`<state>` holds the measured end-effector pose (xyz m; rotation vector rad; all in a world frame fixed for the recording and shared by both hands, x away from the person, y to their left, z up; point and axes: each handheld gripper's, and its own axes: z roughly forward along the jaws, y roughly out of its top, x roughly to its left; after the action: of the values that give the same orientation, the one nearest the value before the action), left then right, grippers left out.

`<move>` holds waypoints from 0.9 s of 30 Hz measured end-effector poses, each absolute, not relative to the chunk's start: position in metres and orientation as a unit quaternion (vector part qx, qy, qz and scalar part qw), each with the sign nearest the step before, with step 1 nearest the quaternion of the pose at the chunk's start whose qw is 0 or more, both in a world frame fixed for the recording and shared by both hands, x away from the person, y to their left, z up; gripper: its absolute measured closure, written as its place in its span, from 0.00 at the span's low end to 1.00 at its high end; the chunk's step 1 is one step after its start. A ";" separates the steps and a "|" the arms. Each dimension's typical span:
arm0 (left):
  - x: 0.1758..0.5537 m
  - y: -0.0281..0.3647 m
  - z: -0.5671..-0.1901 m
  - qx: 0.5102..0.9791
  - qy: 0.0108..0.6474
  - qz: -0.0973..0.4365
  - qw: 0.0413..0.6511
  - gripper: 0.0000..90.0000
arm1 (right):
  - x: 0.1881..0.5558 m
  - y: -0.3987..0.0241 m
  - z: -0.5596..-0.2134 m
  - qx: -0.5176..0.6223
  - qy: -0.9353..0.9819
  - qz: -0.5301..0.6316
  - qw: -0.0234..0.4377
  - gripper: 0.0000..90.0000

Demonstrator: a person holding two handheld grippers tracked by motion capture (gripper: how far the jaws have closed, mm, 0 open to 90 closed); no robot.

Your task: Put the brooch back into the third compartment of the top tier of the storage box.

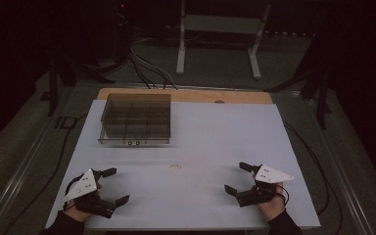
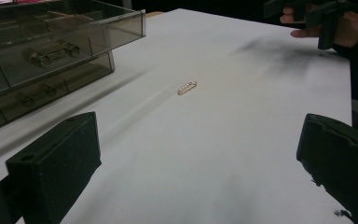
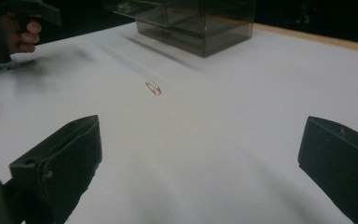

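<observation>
High view: a small gold ring (image 1: 176,167) is seen lying flat on the white table (image 1: 215,127), between the two grippers and well apart from each. The left gripper (image 1: 117,186) is held with its jaws spread wide and nothing between them; the right gripper (image 1: 238,178) is likewise held wide open and empty. A smoky clear drawer box (image 1: 136,119) is set farther back, left of centre.
</observation>
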<state>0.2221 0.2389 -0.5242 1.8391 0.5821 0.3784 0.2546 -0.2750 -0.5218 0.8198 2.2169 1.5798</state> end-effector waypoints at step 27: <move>0.221 0.236 -0.523 0.775 0.245 0.156 0.561 0.01 | 0.259 -0.271 -0.494 0.308 0.769 0.538 0.157 0.00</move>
<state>0.2211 0.2359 -0.5227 1.8274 0.5773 0.3678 0.2589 -0.2706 -0.4945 0.8813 2.1997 1.5393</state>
